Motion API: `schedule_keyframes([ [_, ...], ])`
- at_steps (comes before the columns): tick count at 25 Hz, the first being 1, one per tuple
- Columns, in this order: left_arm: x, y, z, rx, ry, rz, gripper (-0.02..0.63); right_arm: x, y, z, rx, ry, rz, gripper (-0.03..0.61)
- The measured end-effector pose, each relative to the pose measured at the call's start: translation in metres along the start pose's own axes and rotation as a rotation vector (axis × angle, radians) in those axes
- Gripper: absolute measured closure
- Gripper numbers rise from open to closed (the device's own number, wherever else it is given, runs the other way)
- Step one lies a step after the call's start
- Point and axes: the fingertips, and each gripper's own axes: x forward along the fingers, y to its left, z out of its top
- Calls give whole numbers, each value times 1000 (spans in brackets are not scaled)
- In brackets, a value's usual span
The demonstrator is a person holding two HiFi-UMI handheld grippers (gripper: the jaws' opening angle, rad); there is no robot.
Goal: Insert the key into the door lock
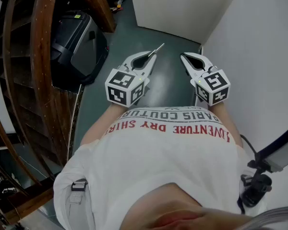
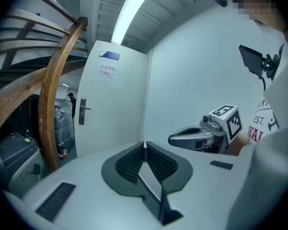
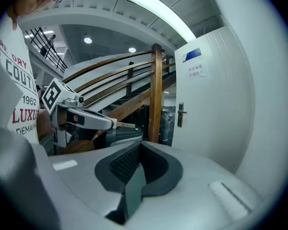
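I hold 2 tongs out in front of my chest, side by side and apart, both tipped slightly downward. My left tongs (image 1: 152,56) are clamped on the key (image 1: 158,48). Its thin metal blade sticks out past their tips, forward and a little toward my right tongs. In the left gripper view only a narrow sliver of it shows, pinched between the ribbed pads.

My right tongs (image 1: 185,57) are pressed fully together with nothing between them. Their dark pads meet in the right gripper view.

The white door (image 2: 115,104) stands well ahead of both tongs and it is closed. Its lock (image 2: 82,110) is a slim metal plate with a lever handle (image 2: 88,109), and it sits ahead of my left tongs and off to their left. I cannot make out the keyhole from here. The key is well apart from the lock and touches nothing but my pads. A small blue sign (image 2: 109,55) and a paper notice (image 2: 106,72) with red print hang high on the door, above the lock.

A curved wooden stair rail (image 1: 43,56) rises to the left of my left tongs, and a black case (image 1: 77,42) sits on the dark floor (image 1: 168,80) beside it. A plain white wall (image 1: 259,42) runs close along the outer side of my right tongs.
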Motion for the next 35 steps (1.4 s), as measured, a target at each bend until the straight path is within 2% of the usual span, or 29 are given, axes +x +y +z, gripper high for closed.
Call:
schedule_keyframes([
  [18,20,-27,8,13,9,-4,591,-19,-14,1,3,-24,31,577],
  [22,23,-21,16,20,-2,10,591,-14,-19,2,1,-21,36,577],
  [27,11,13,18,-20,-8,28,591,10,-10,9,-8,0,41,577],
  [30,34,53,10,-30,-10,44,591,51,-26,-2,-5,9,55,577],
  [33,36,95,3,-37,-14,21,591,93,-20,-6,-7,23,38,577],
  [35,58,128,6,-53,-14,16,591,125,-40,-3,-5,32,33,577],
])
